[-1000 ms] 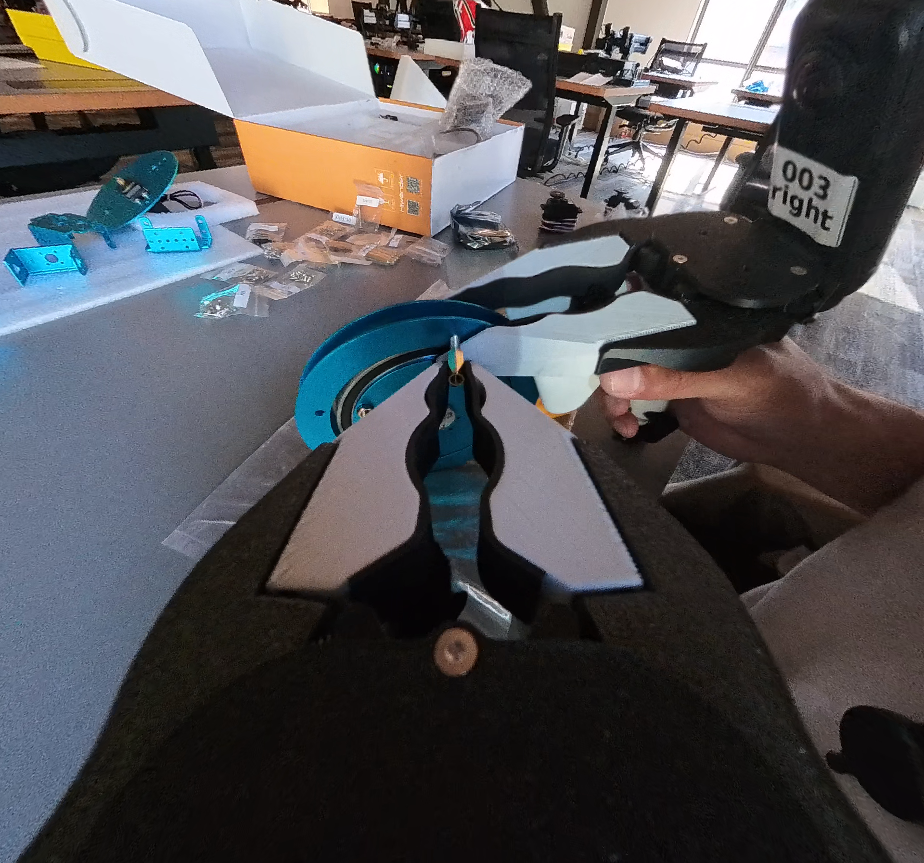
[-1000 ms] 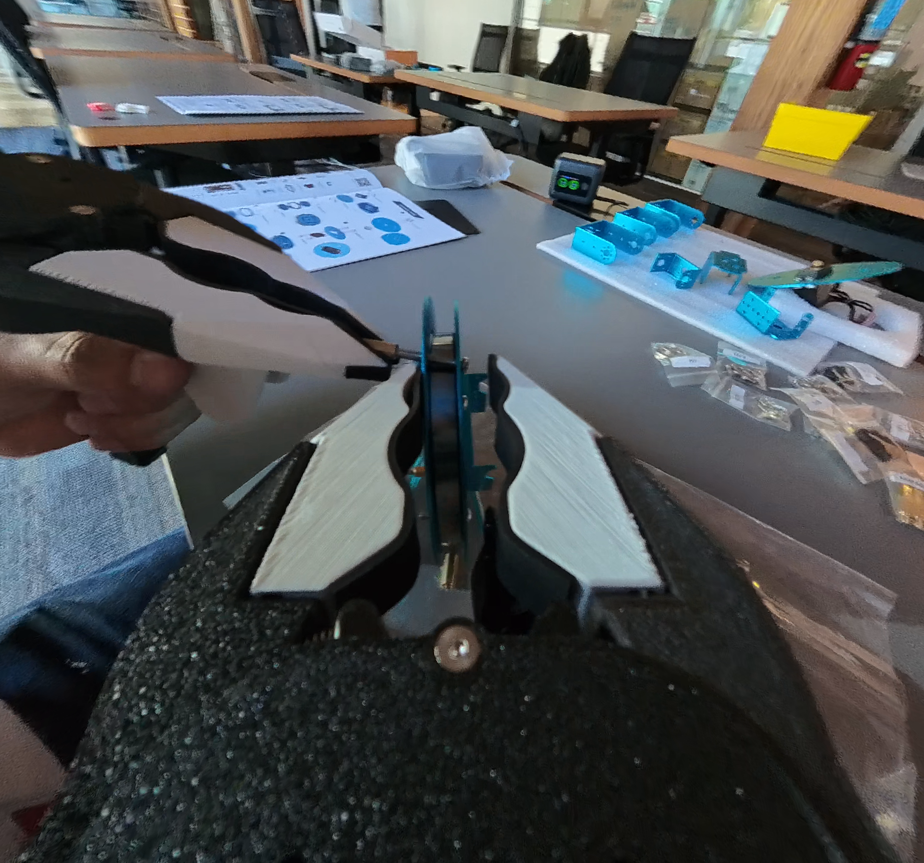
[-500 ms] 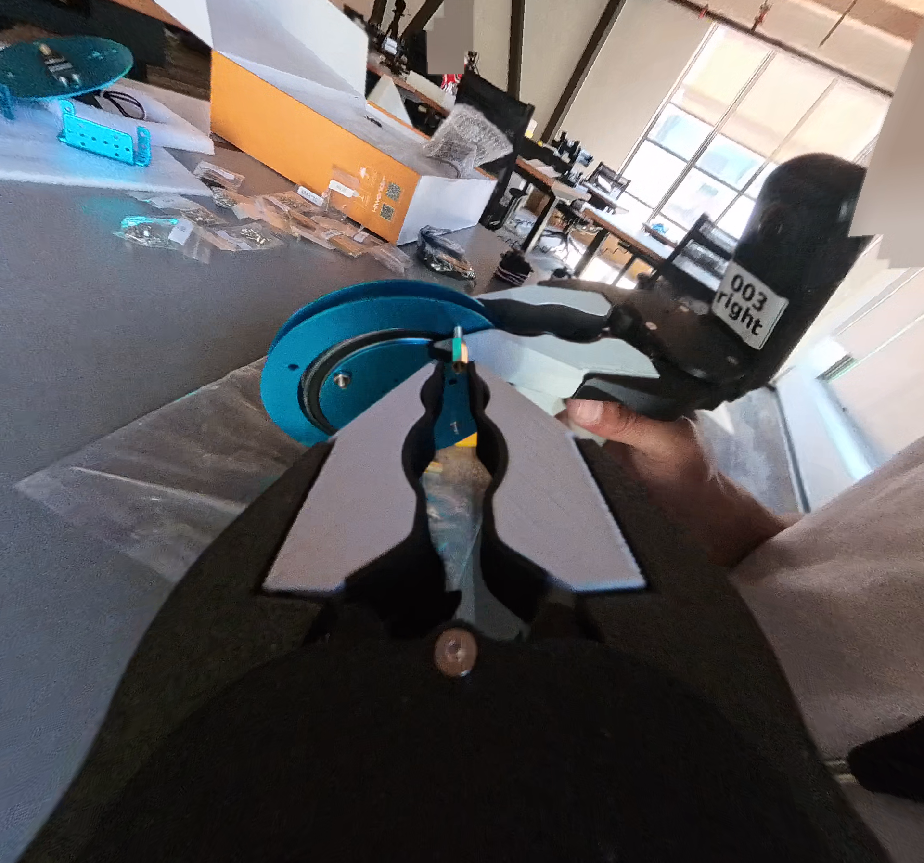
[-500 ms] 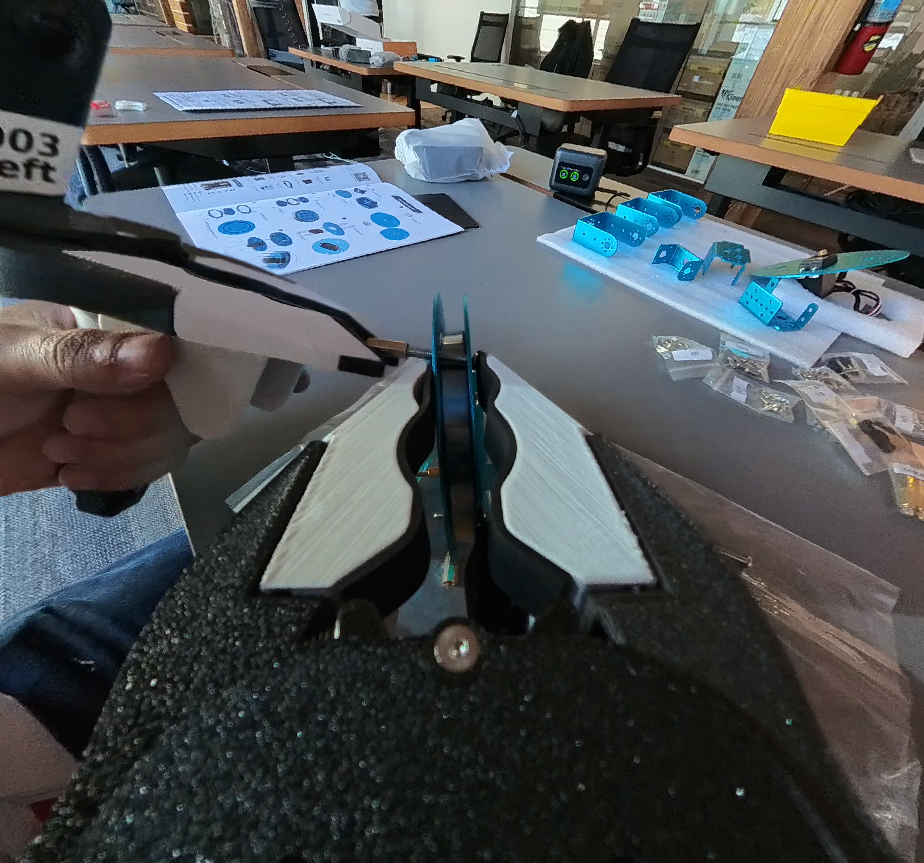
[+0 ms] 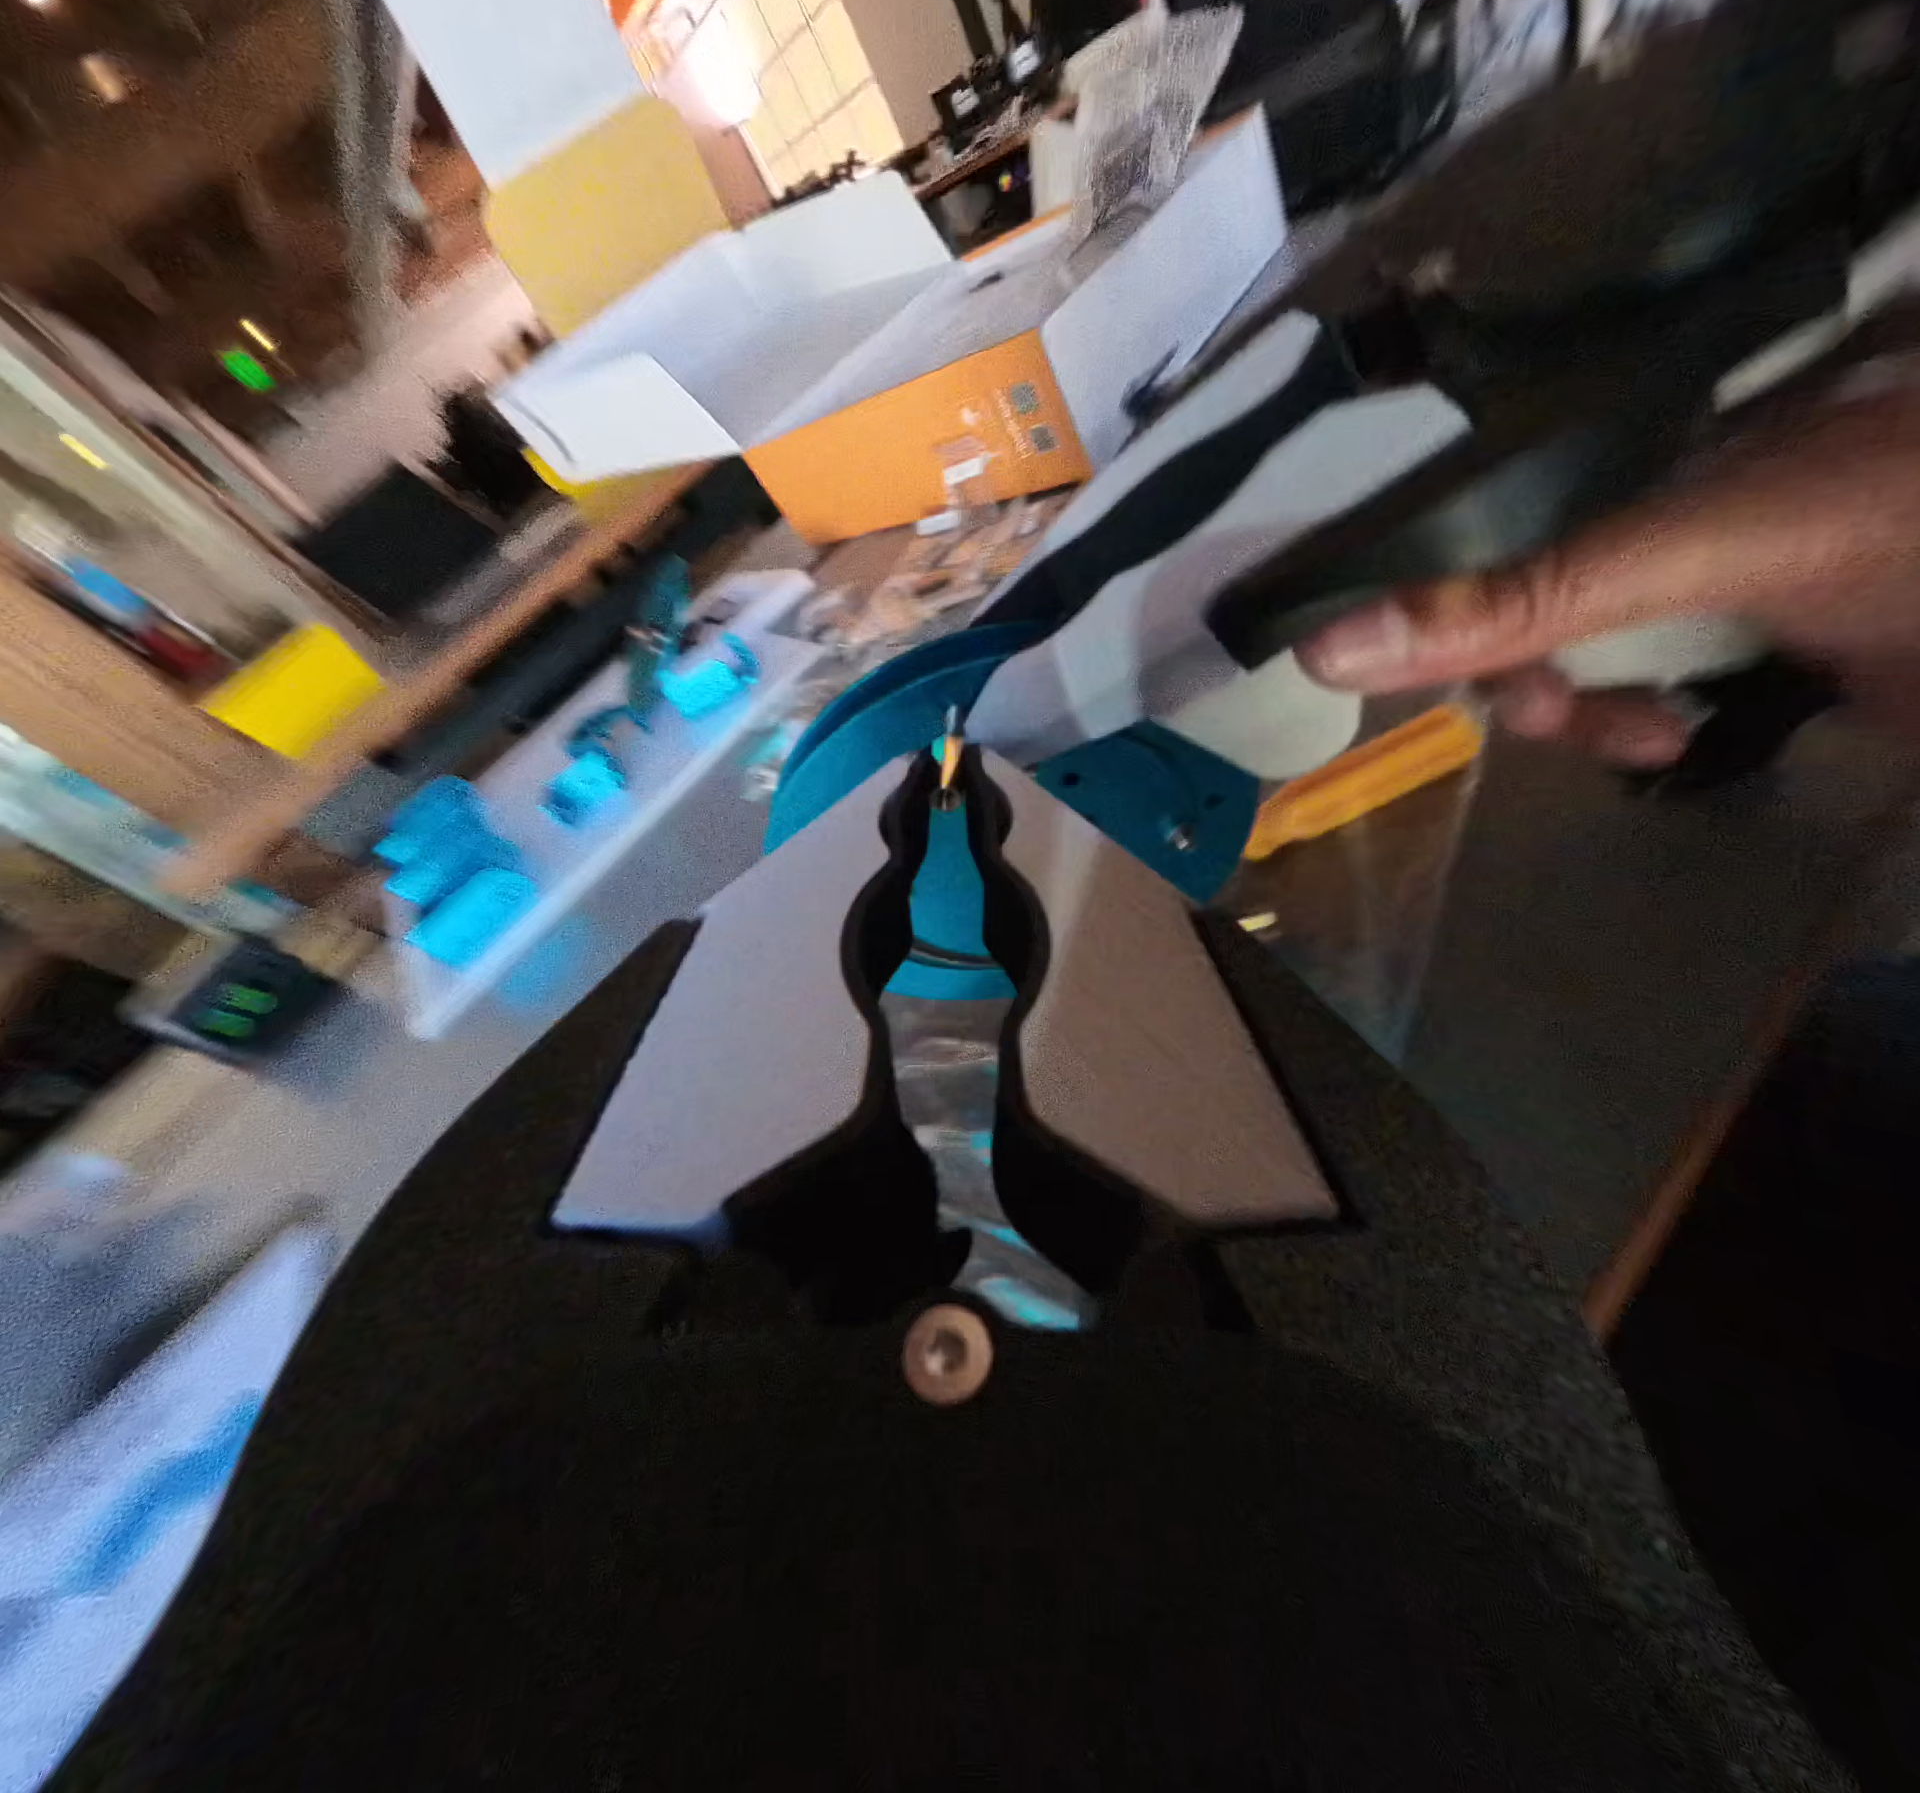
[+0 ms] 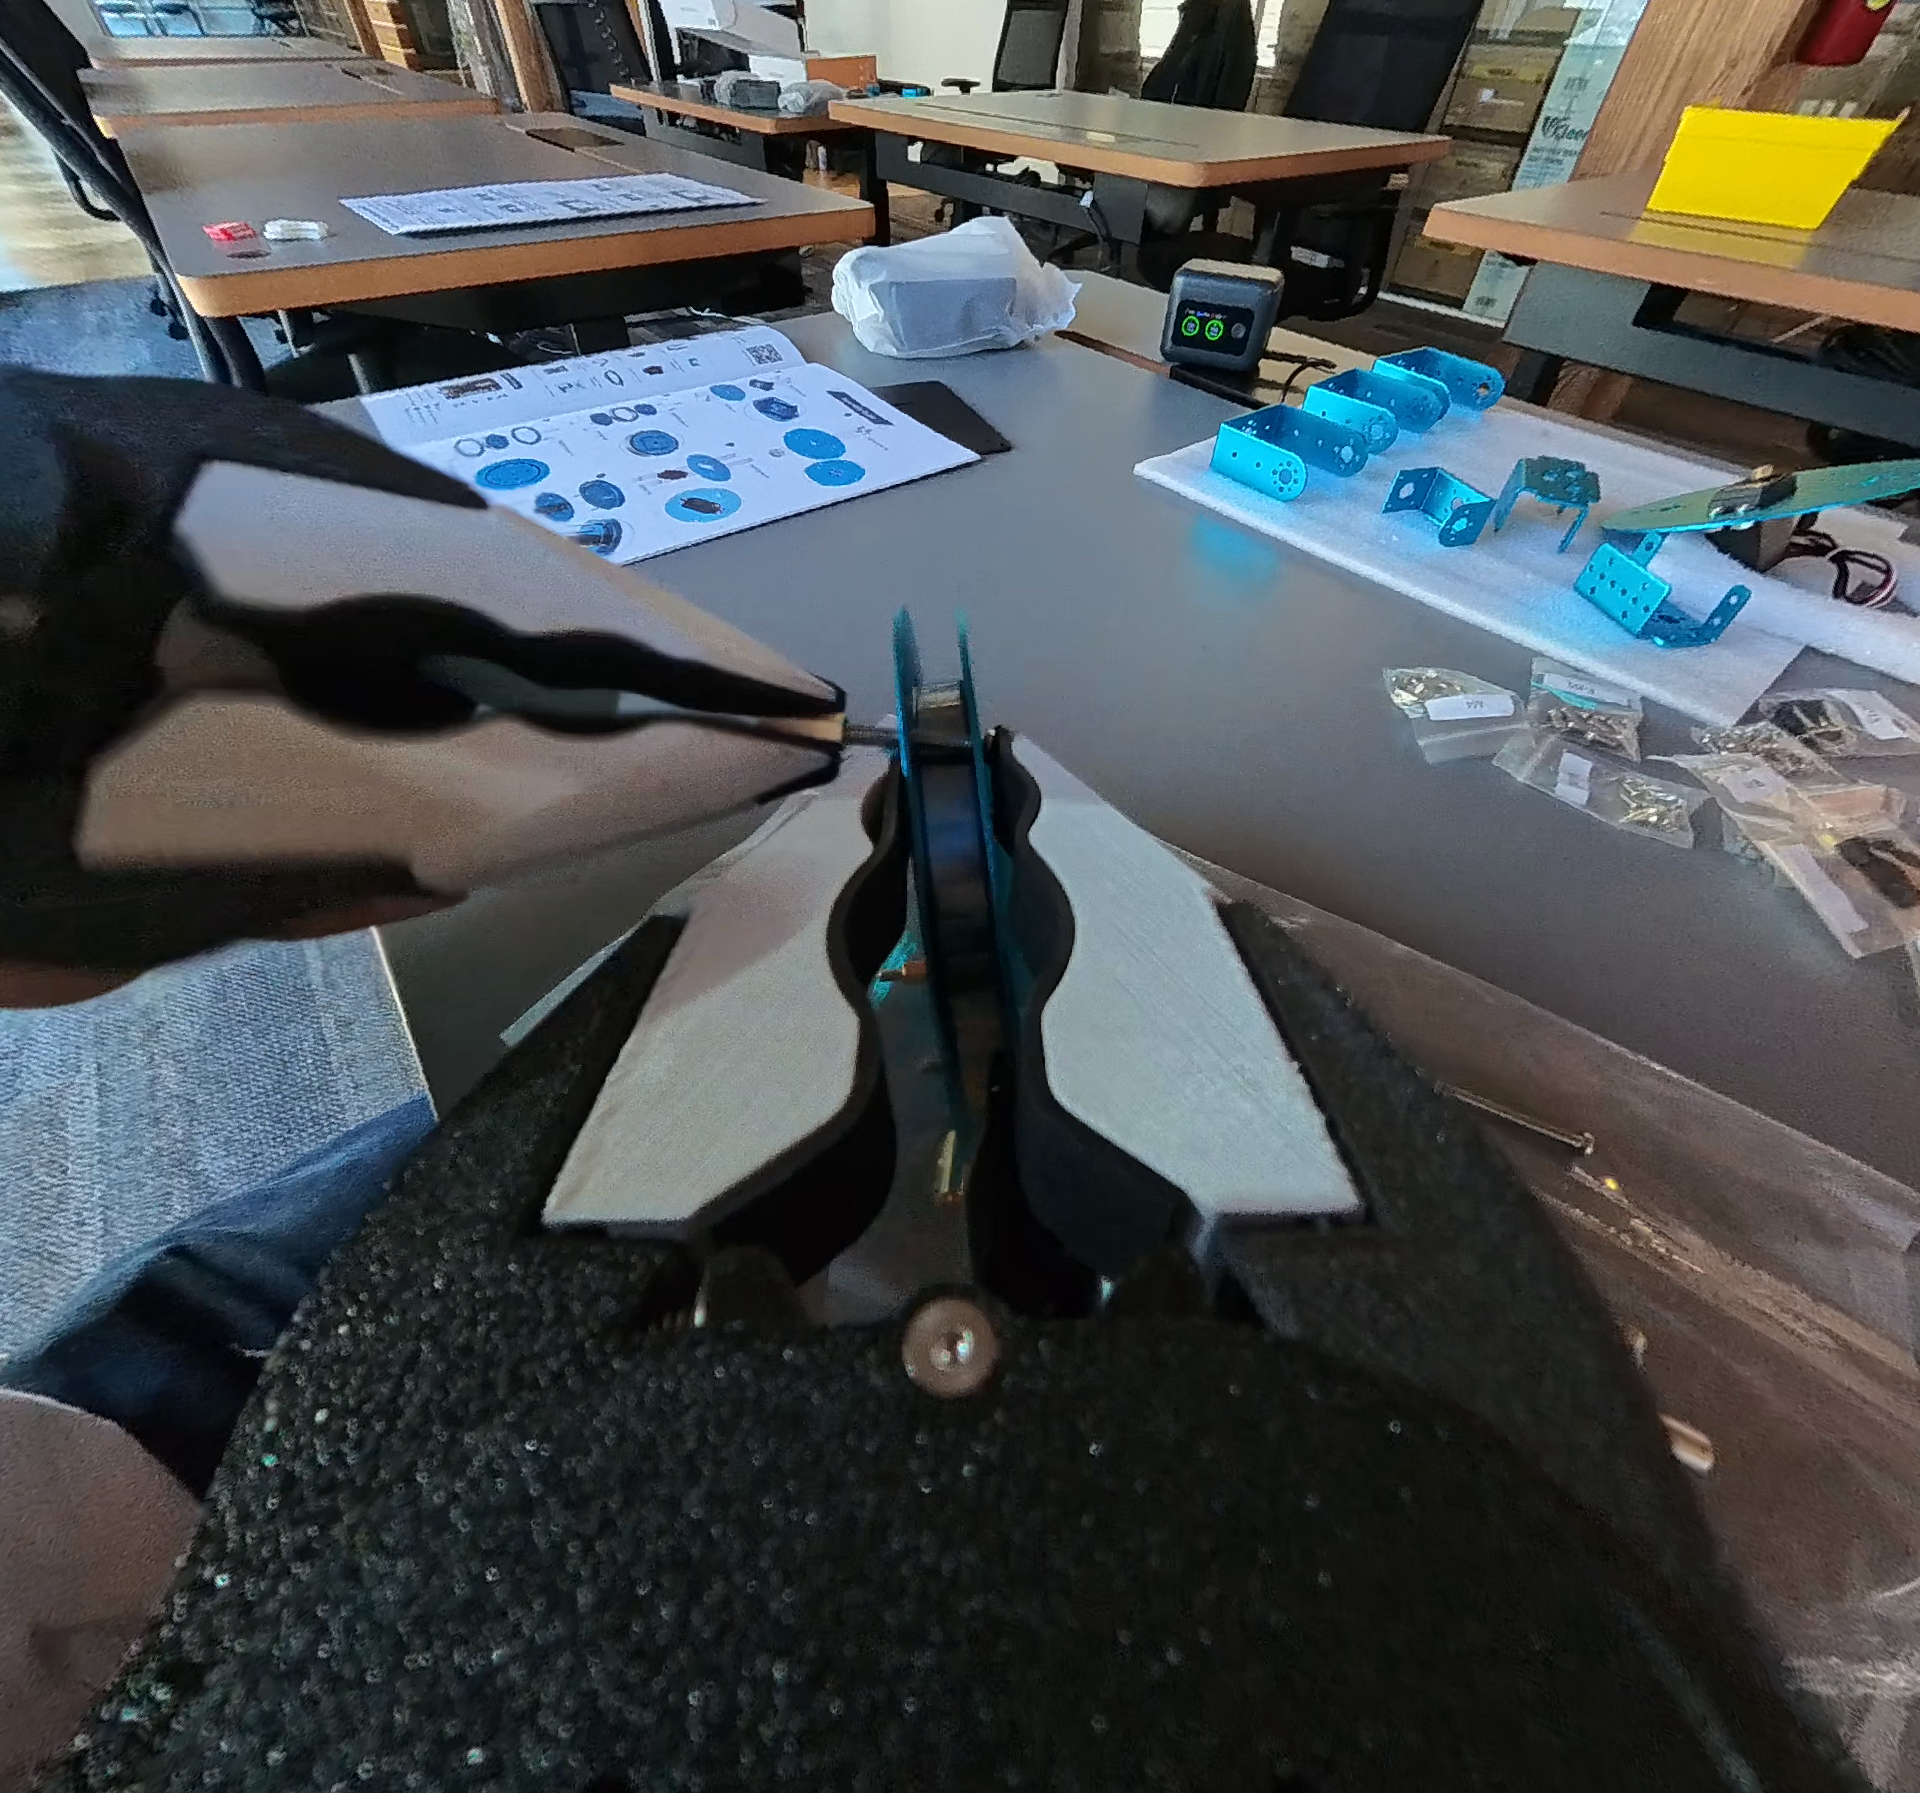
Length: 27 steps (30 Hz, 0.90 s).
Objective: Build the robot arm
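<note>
Right wrist view: right gripper (image 6: 940,756) clamping the blue wheel (image 6: 935,808) upright over the grey table (image 6: 1195,600), left gripper (image 6: 836,730) pinching a small screw (image 6: 868,733) against its rim.

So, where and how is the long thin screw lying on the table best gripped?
Probably at mid-shaft, from straight above, with the jaws set across its length: the long screw lies flat on the table, so only its two sides are free.
</note>
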Motion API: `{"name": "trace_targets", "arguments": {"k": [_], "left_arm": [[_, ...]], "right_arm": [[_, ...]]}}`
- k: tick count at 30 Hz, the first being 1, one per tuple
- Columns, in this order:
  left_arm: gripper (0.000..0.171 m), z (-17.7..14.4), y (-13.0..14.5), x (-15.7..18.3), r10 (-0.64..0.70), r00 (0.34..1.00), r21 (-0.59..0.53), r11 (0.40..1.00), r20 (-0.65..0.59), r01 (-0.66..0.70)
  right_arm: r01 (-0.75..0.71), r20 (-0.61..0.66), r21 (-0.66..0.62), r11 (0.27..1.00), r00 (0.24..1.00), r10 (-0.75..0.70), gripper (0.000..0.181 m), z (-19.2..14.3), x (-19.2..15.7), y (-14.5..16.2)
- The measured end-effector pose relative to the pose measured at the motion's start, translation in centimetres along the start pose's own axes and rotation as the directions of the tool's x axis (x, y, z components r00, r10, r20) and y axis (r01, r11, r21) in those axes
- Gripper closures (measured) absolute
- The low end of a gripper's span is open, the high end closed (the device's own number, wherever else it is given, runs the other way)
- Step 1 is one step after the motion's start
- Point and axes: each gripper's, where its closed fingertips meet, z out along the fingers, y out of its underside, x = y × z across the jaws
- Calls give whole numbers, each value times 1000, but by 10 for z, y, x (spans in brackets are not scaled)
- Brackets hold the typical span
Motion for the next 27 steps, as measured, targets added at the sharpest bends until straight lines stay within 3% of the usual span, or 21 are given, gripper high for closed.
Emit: {"name": "trace_targets", "arguments": {"k": [1, 2, 3, 5, 7, 8, 10, 12, 13, 15, 17, 18, 20, 21, 22, 23, 24, 25, 26, 27], "left_arm": [[167, 0, 0, 0, 200, 978, -16, 980, 55, -200], [166, 0, 0, 0, 315, 945, -24, 949, 86, -314], [166, 0, -1, 0, 331, 939, -20, 943, 92, -331], [166, 0, -1, 1, 157, 987, 9, 988, 45, -157], [164, 0, -1, 3, -192, 979, 30, 980, -72, 194], [157, -1, -2, 4, -382, 913, 18, 921, -146, 388], [152, -3, -6, 6, -658, 702, -10, 731, -273, 682], [160, -4, -7, 3, -793, 504, -36, 547, -342, 836], [166, -4, -6, 2, -821, 448, -48, 494, -355, 868], [166, -4, -6, 2, -837, 407, -44, 452, -366, 891], [166, -4, -6, 2, -831, 425, -38, 468, -359, 883], [167, -4, -6, 2, -803, 488, -22, 526, -341, 850], [168, -4, -4, 3, -597, 768, 32, 784, -233, 619], [168, -3, -3, 4, -381, 912, 44, 919, -151, 392], [167, -3, -1, 3, -102, 993, 40, 994, -63, 104], [167, -3, 0, 2, 195, 980, 21, 980, 22, -196], [167, -2, 0, 1, 444, 891, -11, 896, 92, -445], [167, -2, 0, 0, 605, 784, -39, 795, 139, -606], [167, -1, 0, -1, 682, 711, -52, 727, 169, -685], [167, 0, -1, -1, 706, 684, -54, 702, 183, -710]], "right_arm": [[-5, 2, -2, 1000, 1000, 5, 167, 0, 0, 0], [-2, -1, -3, 1000, 1000, 2, 167, -1, 0, 1], [2, -6, -3, 1000, 1000, -2, 167, -1, 1, 1], [4, -6, -3, 1000, 1000, -4, 167, -1, 1, 1], [11, -15, -5, 1000, 1000, -11, 168, -1, 2, 1], [9, -14, -5, 1000, 1000, -9, 168, -2, 2, 1], [0, -15, -3, 1000, 1000, 0, 167, -2, 3, 1], [1, -14, -5, 1000, 1000, -1, 167, -2, 3, 1], [3, -14, -7, 1000, 1000, -4, 168, -2, 2, 1], [12, -16, -10, 1000, 1000, -12, 168, -1, 2, 1], [10, -11, -13, 1000, 1000, -11, 168, -1, 2, 1], [12, -10, -15, 1000, 1000, -12, 168, -1, 2, 1], [12, -10, -18, 1000, 1000, -12, 168, -1, 1, 1], [9, -7, -19, 1000, 1000, -9, 168, -1, 1, 1], [1, -1, -20, 1000, 1000, -1, 168, -1, 1, 1], [-3, 2, -22, 1000, 1000, 3, 168, -1, 1, 1], [2, -2, -22, 1000, 1000, -2, 167, -1, 2, 1], [9, -10, -23, 1000, 1000, -9, 168, -1, 3, 1], [10, -13, -25, 1000, 1000, -11, 167, -1, 4, 1], [4, -11, -26, 1000, 1000, -4, 167, -1, 4, 1]]}}
